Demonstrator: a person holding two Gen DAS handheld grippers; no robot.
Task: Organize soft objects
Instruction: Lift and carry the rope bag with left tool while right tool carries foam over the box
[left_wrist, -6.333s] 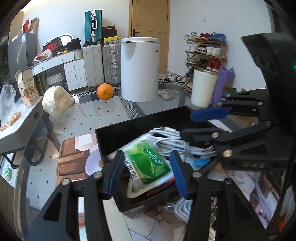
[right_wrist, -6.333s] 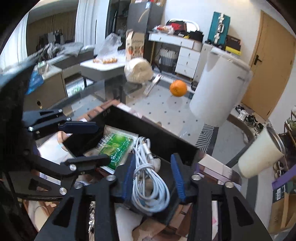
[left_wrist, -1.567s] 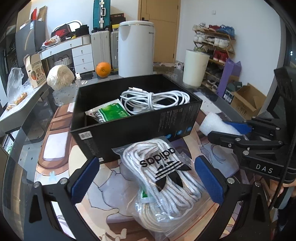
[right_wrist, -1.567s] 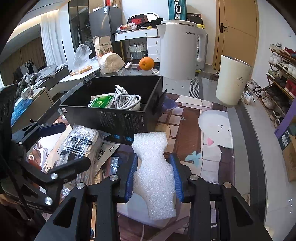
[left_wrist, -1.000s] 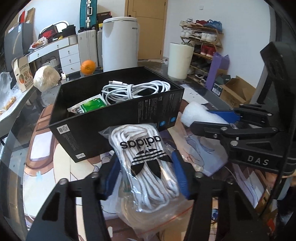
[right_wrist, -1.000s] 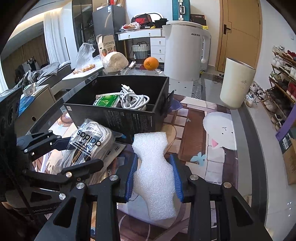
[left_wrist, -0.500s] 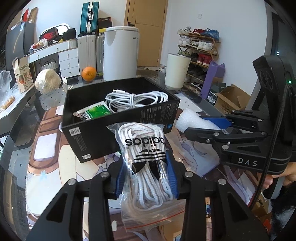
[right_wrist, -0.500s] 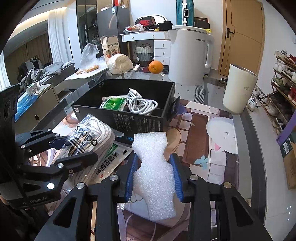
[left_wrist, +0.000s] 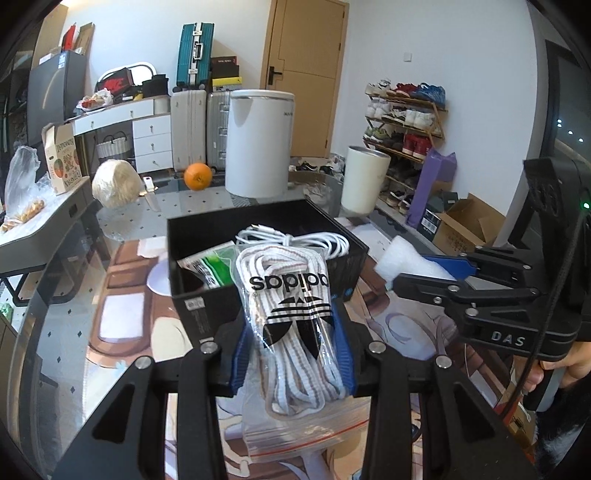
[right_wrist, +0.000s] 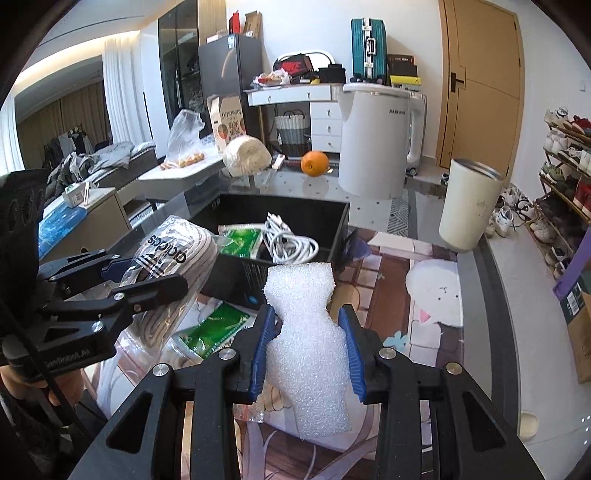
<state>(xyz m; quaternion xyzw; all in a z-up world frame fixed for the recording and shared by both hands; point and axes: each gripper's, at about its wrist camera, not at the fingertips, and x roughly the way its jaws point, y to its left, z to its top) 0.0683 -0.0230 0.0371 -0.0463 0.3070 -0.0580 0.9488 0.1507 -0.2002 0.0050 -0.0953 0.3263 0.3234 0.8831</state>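
Left claw (left_wrist: 291, 354) now clamped on bagged laces (left_wrist: 291, 314), right claw (right_wrist: 306, 347) gripping foam (right_wrist: 306, 332); both lifted, ready for black box (left_wrist: 207, 229).

Both wrist views close, angled down; share black box (left_wrist: 207, 236) (right_wrist: 332, 218) (opposite sides).

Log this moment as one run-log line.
left hand-held gripper: shut on bagged shoelaces | right hand-held gripper: shut on foam piece | black box: cable, green packet inside
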